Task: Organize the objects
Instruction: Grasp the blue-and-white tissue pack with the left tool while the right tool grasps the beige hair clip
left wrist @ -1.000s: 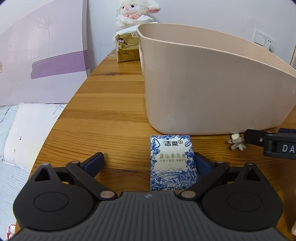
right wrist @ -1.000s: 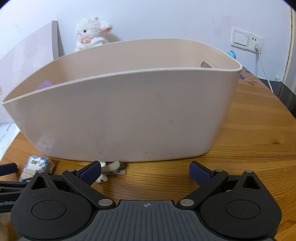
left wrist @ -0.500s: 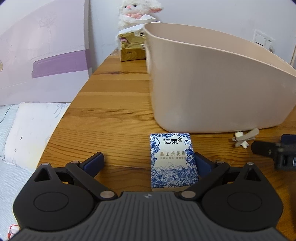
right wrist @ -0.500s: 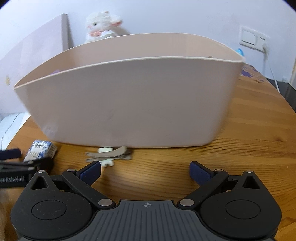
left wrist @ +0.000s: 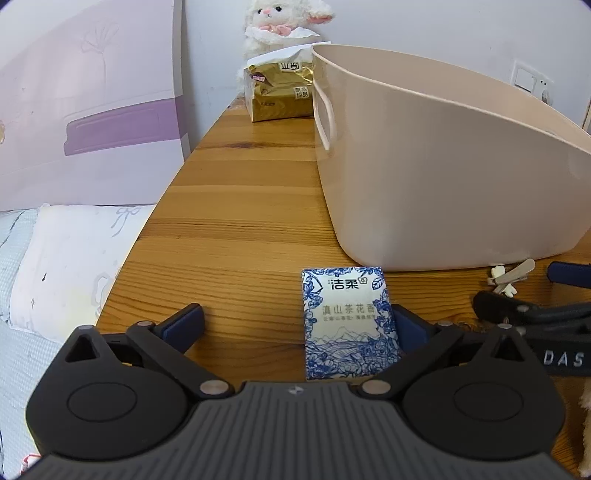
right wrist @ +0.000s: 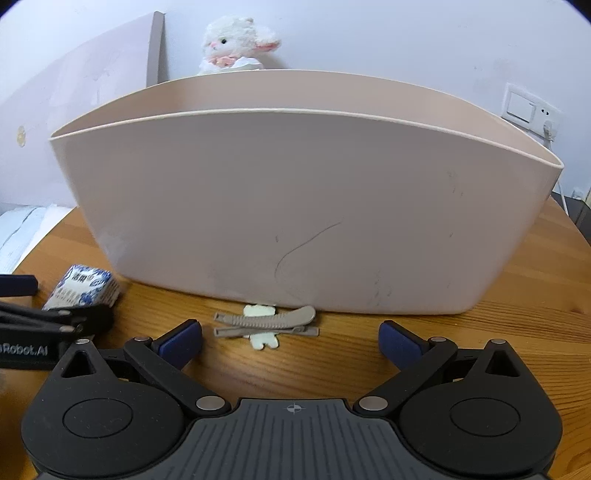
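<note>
The left tongs [left wrist: 297, 325] are spread wide and low over the wooden bench [left wrist: 236, 229], gripping nothing; the blue-and-white tissue pack [left wrist: 349, 325] lies flat on the bench between the fingers, hard against the right pad [left wrist: 404, 326] and well apart from the left one, its far end just short of the tub [left wrist: 443, 177]; the right tongs [right wrist: 290, 338] are likewise wide open and hold nothing; the grey hair clip [right wrist: 264, 323] lies across the bench just ahead of their gap, nearer the left pad [right wrist: 181, 339], on top of a small cream piece and close against the foot of the tub's near wall; whether it touches the wall cannot be told; the beige tub stands upright in the middle of the bench, a handle slot in its left end; what lies inside is hidden; in the right view the pack [right wrist: 83, 290] sits near the tub's left corner with the left tongs' black arm beside it; at the far edge of the bench, by the wall, a gold packet [left wrist: 282, 90] stands left of the tub with a plush lamb [left wrist: 280, 22] behind it; off the bench's left edge lies a white pillow [left wrist: 70, 258] below a lilac headboard [left wrist: 92, 103].
</note>
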The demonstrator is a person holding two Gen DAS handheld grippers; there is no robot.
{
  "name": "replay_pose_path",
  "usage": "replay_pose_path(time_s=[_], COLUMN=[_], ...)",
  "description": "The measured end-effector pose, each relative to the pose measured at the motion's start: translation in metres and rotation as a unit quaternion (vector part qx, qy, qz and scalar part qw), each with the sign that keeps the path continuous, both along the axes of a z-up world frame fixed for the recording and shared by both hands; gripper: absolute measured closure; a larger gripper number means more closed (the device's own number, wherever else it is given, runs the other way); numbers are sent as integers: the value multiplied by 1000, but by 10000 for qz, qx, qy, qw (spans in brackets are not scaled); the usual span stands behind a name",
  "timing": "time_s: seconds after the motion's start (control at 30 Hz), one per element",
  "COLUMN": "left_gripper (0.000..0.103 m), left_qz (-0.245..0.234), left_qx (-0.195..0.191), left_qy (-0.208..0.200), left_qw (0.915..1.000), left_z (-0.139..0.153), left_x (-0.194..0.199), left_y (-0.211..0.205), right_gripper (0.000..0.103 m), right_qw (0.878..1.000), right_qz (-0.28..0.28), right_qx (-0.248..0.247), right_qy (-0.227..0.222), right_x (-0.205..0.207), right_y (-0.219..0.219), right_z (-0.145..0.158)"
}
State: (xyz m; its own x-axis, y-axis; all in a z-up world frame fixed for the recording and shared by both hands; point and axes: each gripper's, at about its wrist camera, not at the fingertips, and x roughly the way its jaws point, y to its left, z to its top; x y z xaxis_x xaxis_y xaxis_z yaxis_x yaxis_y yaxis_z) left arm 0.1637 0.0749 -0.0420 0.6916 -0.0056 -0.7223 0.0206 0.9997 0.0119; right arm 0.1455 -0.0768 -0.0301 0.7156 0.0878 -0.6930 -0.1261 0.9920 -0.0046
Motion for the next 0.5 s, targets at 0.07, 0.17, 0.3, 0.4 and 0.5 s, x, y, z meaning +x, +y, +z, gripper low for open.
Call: replay_pose_path(time_s=[0.07,0.17,0.3,0.4,0.5], left_gripper=[0,0,8,18,31], left_qz=[-56,-121,-233,-332,-442], left_qx=[3,-2,-26,-38,-53], left_qy=[-19,-127,-239,-299,-326], left_qw=[10000,9998,9994,9990,9985], left_z=[0,-2,-1,0,1], left_x=[0,-1,-4,-9,-11], left_y=[0,0,-2,-5,-7], right_gripper=[6,12,25,35,49], right_qw=[10000,9999,9998,9997,9997], right_qz=[-38,-53,-114,-128,-75], right_qx=[-7,1,38,51,31], right_qy=[-56,-104,-160,-199,-231], right_x=[-2,-11,-13,-14,-17], right_y=[0,-2,-7,-11,-16], right_z=[0,0,2,3,4])
